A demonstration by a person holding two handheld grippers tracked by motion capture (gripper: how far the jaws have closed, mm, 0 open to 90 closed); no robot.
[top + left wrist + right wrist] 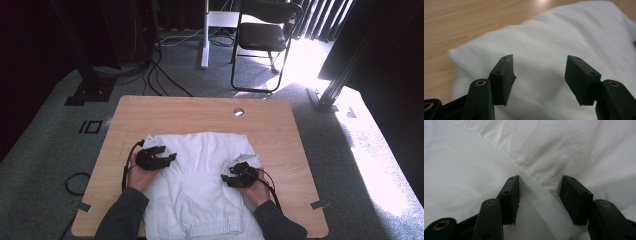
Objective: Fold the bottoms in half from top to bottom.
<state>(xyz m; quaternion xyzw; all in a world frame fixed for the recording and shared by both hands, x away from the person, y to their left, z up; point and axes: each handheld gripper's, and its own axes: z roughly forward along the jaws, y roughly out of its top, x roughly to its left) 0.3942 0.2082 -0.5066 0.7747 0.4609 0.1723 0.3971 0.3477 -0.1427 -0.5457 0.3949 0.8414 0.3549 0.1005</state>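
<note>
In the high view a white garment (200,185) lies folded on the table (280,130), reaching from its middle to the near edge; the left gripper (167,156) rests on its left side, the right gripper (231,176) on its right. The left gripper view shows jaws wide apart, empty, above the cloth (554,45). In the right gripper view the jaws stand partly open astride a raised fold (539,192); whether they pinch it, I cannot tell.

Garment (200,175) on table (280,125); chair (262,37) behind.
</note>
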